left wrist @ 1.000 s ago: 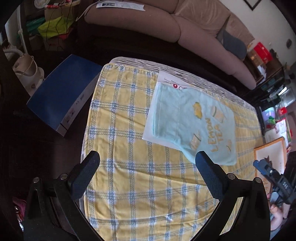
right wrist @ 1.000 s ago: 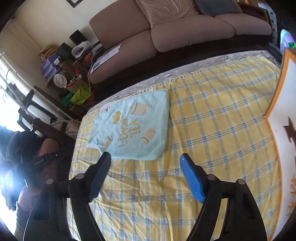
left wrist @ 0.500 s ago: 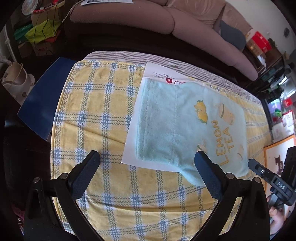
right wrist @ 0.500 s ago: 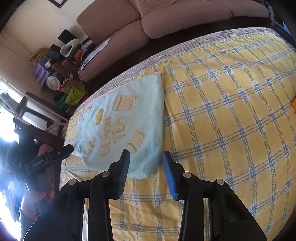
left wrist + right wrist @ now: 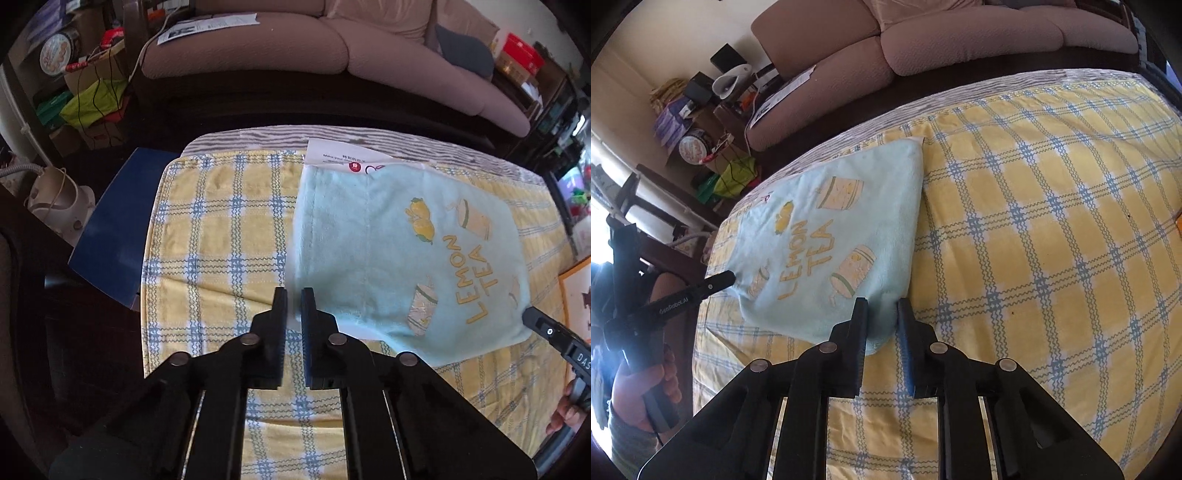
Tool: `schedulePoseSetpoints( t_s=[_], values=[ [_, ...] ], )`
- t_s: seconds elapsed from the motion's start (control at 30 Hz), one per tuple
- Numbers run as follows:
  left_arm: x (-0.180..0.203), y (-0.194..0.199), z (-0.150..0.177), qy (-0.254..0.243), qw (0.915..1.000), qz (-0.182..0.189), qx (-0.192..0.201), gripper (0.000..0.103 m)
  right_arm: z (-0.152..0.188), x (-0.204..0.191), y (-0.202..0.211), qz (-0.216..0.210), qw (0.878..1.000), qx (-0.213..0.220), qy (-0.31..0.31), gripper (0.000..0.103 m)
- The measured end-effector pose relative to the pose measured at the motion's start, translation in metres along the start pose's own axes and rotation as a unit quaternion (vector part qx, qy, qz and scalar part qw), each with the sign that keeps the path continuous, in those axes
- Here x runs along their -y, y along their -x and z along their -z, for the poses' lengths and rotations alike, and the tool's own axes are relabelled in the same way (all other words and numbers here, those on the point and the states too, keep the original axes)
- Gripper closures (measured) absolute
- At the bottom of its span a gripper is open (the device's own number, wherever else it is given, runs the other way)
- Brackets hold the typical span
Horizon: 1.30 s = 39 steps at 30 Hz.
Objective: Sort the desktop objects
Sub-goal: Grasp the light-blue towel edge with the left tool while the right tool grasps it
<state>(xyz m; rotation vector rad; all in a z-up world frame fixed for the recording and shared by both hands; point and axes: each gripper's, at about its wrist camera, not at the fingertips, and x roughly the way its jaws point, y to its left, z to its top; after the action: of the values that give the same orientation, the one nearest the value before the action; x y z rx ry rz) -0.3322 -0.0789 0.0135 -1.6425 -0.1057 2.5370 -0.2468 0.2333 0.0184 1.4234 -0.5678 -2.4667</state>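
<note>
the yellow-and-blue checked tablecloth point(image 5: 221, 229) covered the whole table, and lying flat on it toward the sofa side was the pale mint terry towel with the "lemon tea" print point(image 5: 388, 251), with a white printed paper sheet point(image 5: 332, 157) poking out under its far edge. this looked like the grab step: the left gripper point(image 5: 293, 295) had just snapped its jaws together on the towel's near left corner, and the right gripper point(image 5: 881, 306) had just been closing and was pinching the near right corner. next i'd guess both needed to lift evenly so the paper stayed put. no bins or boxes holding anything were visible on the table.
</note>
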Motion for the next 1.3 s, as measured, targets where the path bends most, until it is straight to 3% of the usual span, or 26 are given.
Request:
schedulePoseSetpoints(
  t_s=[0.07,0.23,0.4,0.5,0.6,0.67,0.8,0.83,0.97,1.1,1.17,1.23,1.3],
  values=[
    [-0.003,0.003,0.001,-0.003,1.0,0.007,-0.004,0.103,0.003,0.0,0.004,-0.001,1.0,-0.001,0.003,0.092],
    [-0.006,0.024,0.022,0.008,0.9986,0.052,-0.011,0.103,0.017,-0.004,0.023,-0.011,1.0,-0.011,0.015,0.094],
    [-0.003,0.052,0.071,-0.004,0.9941,0.101,-0.039,0.103,0.052,-0.01,0.057,-0.044,0.998,-0.039,0.026,0.094],
    [0.004,0.065,0.104,-0.01,0.9903,0.125,-0.061,0.103,0.076,-0.013,0.067,-0.043,0.997,-0.061,0.034,0.094],
    [0.006,0.077,0.119,0.005,0.9883,0.141,-0.058,0.101,0.092,-0.008,0.08,-0.035,0.997,-0.063,0.031,0.094],
    [0.007,0.079,0.119,0.034,0.9831,0.169,-0.061,0.093,0.096,0.0,0.086,-0.044,0.997,-0.06,0.008,0.094],
    [0.031,0.072,0.129,0.079,0.9688,0.222,-0.077,0.057,0.106,-0.003,0.094,-0.065,0.996,-0.059,-0.009,0.094],
    [0.039,0.067,0.134,0.085,0.9644,0.235,-0.086,0.052,0.11,-0.007,0.096,-0.071,0.996,-0.061,-0.009,0.094],
    [0.068,0.048,0.154,0.124,0.9462,0.277,-0.113,0.05,0.123,-0.021,0.1,-0.08,0.995,-0.068,0.002,0.094],
    [0.075,0.048,0.146,0.138,0.95,0.265,-0.091,0.05,0.109,-0.007,0.104,-0.056,0.998,-0.032,-0.019,0.09],
    [0.069,0.055,0.134,0.135,0.9583,0.242,-0.068,0.05,0.095,0.01,0.101,-0.051,0.998,-0.015,-0.045,0.083],
    [0.062,0.059,0.118,0.131,0.9644,0.224,-0.05,0.046,0.08,0.02,0.096,-0.035,0.998,0.0,-0.05,0.069],
    [0.053,0.056,0.1,0.13,0.9709,0.198,-0.039,0.045,0.064,0.033,0.089,-0.019,0.998,0.01,-0.063,0.066]
  ],
)
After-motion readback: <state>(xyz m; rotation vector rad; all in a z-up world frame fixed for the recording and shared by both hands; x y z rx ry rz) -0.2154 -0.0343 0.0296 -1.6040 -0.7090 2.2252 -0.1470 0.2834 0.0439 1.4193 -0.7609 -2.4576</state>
